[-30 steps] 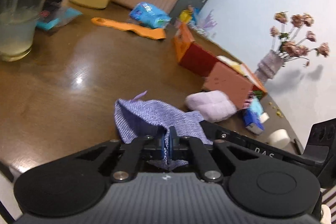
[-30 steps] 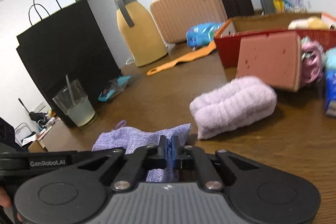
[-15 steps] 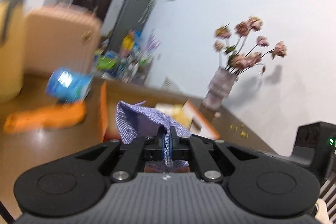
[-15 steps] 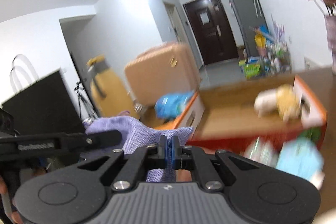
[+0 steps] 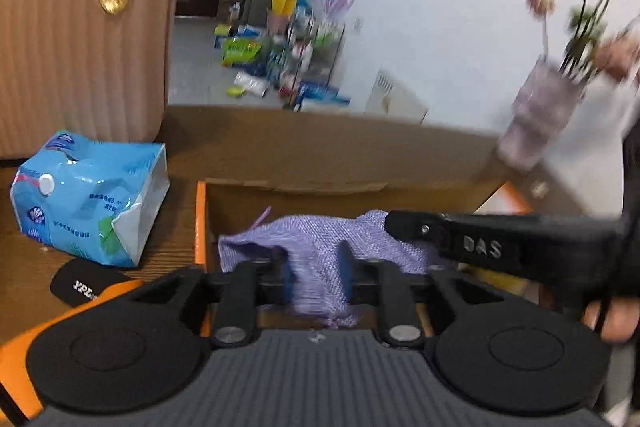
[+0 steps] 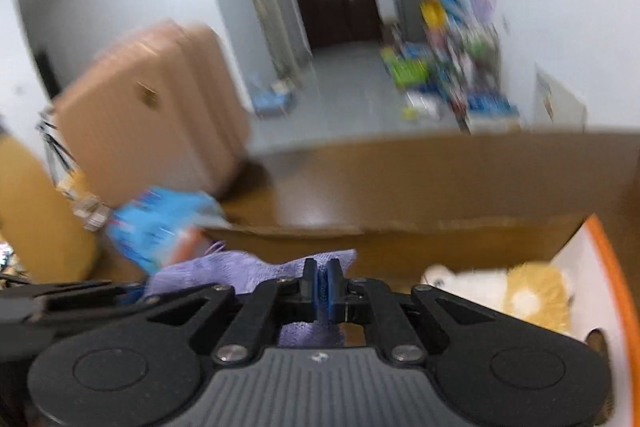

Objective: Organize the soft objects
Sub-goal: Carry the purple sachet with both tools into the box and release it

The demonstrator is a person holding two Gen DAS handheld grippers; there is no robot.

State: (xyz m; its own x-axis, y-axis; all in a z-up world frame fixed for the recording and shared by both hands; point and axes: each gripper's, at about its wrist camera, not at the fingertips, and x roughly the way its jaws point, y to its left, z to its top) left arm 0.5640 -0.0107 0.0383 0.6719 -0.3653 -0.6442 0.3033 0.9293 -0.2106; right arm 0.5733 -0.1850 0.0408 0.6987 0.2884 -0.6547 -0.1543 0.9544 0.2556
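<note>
A purple knitted cloth hangs between both grippers over the open orange cardboard box. My left gripper has its jaws parted, with the cloth draped loosely between them. My right gripper is shut on the cloth's other end; it also shows as a black arm in the left wrist view. A white and yellow plush toy lies inside the box.
A blue tissue pack sits on the wooden table left of the box. A pink ribbed suitcase stands behind it. A vase of pink flowers stands at the far right. A black cap lies near the box's left corner.
Both grippers carried the cloth up off the table and over the orange box. The left gripper's jaws have opened; the right stays shut on the cloth.
</note>
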